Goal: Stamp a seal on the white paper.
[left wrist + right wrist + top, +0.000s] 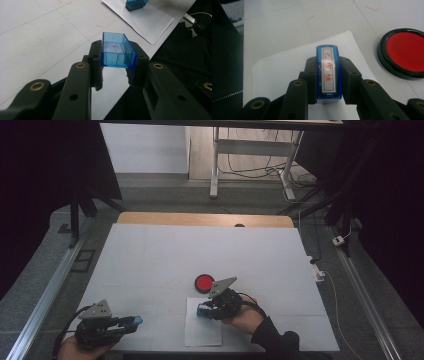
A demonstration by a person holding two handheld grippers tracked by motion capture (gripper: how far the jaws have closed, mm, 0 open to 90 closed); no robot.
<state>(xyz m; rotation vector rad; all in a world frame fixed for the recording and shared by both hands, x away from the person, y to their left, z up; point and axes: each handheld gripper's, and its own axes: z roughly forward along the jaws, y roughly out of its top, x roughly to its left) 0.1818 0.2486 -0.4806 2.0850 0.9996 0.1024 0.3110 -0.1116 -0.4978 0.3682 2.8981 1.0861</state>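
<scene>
My left gripper [117,58] is shut on a clear blue stamp cap [117,51], an open-sided plastic box held off the table near the front left corner [131,321]. My right gripper [328,75] is shut on a blue stamp [328,72] with red characters on its white label. That stamp [202,310] is held over a white sheet of paper [202,330] at the front middle of the table. A round red ink pad [204,283] in a black case lies just beyond the paper, and also to the right of the stamp [405,52].
The white table cover [200,250] spans the table, with a wooden edge [205,218] at the far side. Metal rails [47,292] run along both sides. A desk frame and cables [250,167] stand on the floor beyond.
</scene>
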